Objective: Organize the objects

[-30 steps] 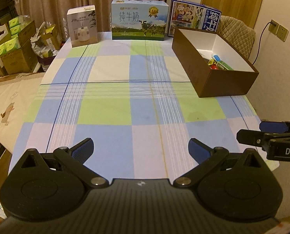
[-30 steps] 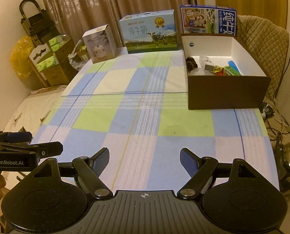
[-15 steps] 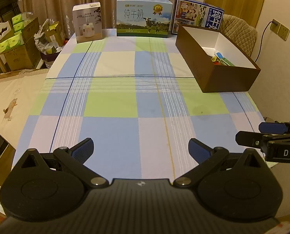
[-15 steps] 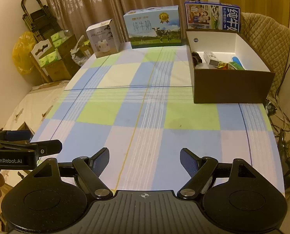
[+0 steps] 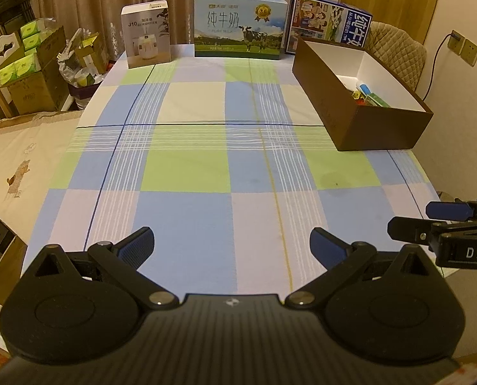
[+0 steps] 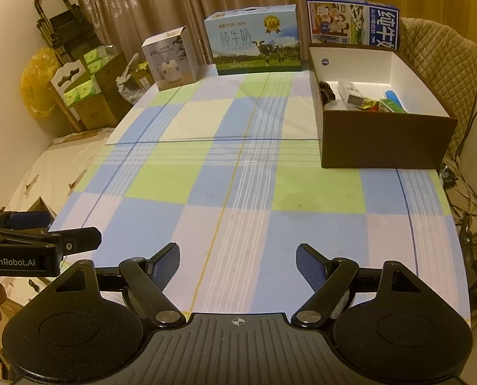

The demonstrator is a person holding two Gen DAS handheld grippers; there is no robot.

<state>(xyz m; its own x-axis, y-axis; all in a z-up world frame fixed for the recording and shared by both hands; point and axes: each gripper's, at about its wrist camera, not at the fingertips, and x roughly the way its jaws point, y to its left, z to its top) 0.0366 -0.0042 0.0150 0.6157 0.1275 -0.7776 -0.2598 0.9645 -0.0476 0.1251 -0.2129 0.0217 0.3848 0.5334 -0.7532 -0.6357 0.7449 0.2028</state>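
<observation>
Both left tongs (image 5: 231, 246) and right tongs (image 6: 237, 262) wide, empty; small light packets (image 6: 371, 104) far ahead-right inside brown box (image 6: 386, 142): likely slippery, best pinched across flat sides.

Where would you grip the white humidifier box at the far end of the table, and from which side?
Grip the humidifier box across its narrower upper walls, coming from the table's near side. It stands upright and apart from the milk carton, so both side faces look free; either open gripper could probably span it.
</observation>
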